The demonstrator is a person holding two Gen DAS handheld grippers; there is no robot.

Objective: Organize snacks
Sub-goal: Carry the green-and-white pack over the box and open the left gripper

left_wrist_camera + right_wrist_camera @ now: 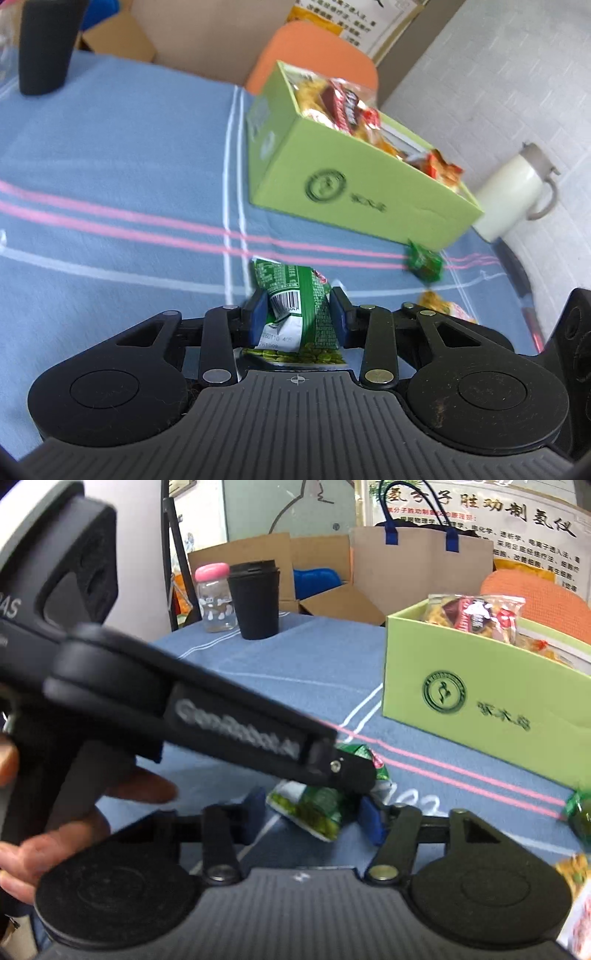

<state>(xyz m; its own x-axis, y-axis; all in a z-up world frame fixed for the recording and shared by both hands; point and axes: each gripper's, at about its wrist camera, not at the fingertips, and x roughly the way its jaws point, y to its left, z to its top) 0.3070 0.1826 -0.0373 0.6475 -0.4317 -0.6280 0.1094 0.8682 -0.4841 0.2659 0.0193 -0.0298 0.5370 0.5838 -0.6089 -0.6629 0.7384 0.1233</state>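
A green pea snack packet (295, 295) stands crumpled between the blue pads of my left gripper (299, 310), which is shut on it. In the right wrist view the left gripper (343, 771) reaches in from the left, its tip on the far end of the same packet (314, 808). My right gripper (314, 816) has its blue pads against the near part of the packet's two sides. The light green box (351, 177) (480, 686) holds several snack bags (343, 107) (476, 616) and stands behind on the blue cloth.
A small green packet (424, 264) (580, 812) and a yellow one (443, 308) (572, 875) lie by the box. A black cup (44, 44) (255, 598) and a pink-lidded bottle (216, 598) stand at the far edge. A white jug (513, 192) is at the right. A hand (74, 812) holds the left gripper.
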